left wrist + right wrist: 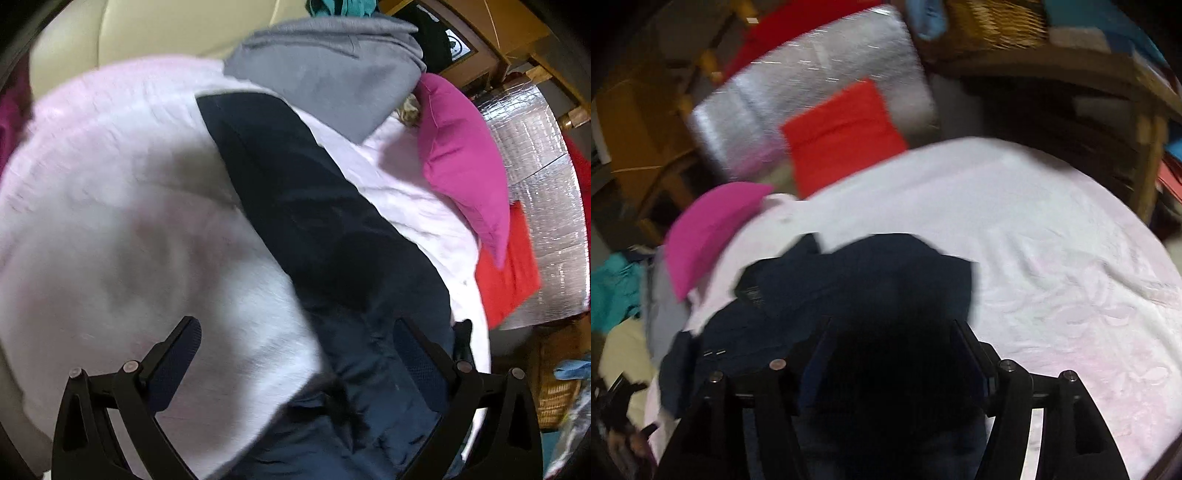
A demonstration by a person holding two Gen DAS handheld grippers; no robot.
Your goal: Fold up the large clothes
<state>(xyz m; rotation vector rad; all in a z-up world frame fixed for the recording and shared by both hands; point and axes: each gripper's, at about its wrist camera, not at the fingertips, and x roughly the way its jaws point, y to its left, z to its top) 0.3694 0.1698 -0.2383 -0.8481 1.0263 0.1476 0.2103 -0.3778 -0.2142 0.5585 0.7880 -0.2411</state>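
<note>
A dark navy garment [295, 206] lies in a long band across a pale pink blanket [110, 221] on a bed. My left gripper [295, 332] hangs over its near end, fingers spread wide and open, one over the blanket and one over the navy cloth. In the right wrist view the same navy garment [868, 266] lies crumpled on the blanket [1052, 240], a label showing at its left. My right gripper [890, 332] is above it with the jaws apart. Dark cloth fills the gap between them, and the blurred picture shows no pad pressing on it.
A magenta pillow [461, 155] [709, 229] and a folded grey garment [325, 74] sit at the bed's far side. A red cloth [842, 129] lies on a silver mat [798, 74] beyond the edge. A wicker basket [993, 22] and wooden shelves stand nearby.
</note>
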